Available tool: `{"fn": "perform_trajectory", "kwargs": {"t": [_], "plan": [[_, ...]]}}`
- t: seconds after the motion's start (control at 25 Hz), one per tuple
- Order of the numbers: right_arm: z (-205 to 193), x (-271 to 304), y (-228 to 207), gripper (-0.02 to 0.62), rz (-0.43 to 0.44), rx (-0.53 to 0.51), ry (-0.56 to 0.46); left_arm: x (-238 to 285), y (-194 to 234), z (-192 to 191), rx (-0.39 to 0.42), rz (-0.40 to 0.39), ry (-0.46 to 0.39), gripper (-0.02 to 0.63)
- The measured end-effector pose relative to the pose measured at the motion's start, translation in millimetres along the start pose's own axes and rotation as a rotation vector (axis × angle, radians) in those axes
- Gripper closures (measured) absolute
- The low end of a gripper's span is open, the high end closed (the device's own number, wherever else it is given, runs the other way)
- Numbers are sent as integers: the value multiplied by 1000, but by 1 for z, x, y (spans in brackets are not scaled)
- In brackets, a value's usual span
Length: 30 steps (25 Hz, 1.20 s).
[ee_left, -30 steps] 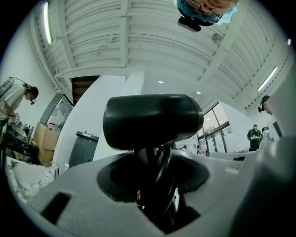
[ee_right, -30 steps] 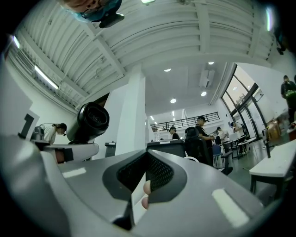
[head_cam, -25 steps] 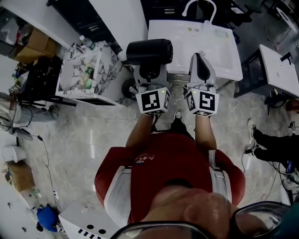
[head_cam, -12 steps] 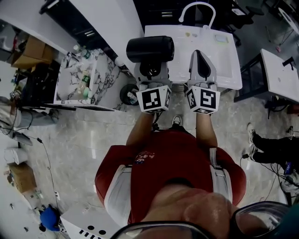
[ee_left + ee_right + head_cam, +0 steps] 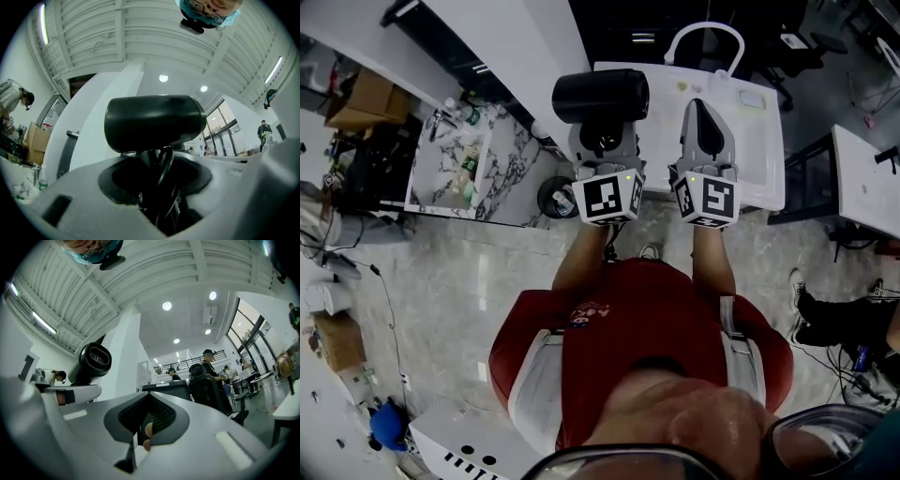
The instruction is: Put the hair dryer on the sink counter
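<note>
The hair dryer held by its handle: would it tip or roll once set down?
Probably top-heavy: the hair dryer has a wide barrel above the slim handle that the left gripper clamps, so standing it up seems risky. Laid on the flat sink counter, the round barrel might roll slightly, though the handle should stop it.

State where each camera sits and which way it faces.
Head view: on the head, steeply down at the sink counter; shows torso, forearms, left tongs, right tongs.
Left gripper view: on the left tongs, facing the ceiling; jaws grip the hair dryer.
Right gripper view: on the right tongs, also ceilingward; jaws shut.
Shared: all show the hair dryer.
</note>
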State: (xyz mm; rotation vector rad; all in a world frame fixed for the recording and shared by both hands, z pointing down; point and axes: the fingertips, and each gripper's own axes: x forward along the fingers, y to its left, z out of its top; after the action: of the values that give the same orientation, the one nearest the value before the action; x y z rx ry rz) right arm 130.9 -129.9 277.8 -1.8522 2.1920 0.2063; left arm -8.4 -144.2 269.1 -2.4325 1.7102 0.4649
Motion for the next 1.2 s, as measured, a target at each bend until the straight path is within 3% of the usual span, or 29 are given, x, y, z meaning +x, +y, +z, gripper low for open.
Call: {"fn": "perform_trajectory", "kwargs": {"t": [0.48, 1.2], "plan": [[-26, 58, -37, 594, 40, 35, 24, 60, 3, -26, 25, 50, 18, 405], [-57, 168, -11, 594, 23, -15, 29, 150, 75, -58, -30, 10, 23, 405]]}}
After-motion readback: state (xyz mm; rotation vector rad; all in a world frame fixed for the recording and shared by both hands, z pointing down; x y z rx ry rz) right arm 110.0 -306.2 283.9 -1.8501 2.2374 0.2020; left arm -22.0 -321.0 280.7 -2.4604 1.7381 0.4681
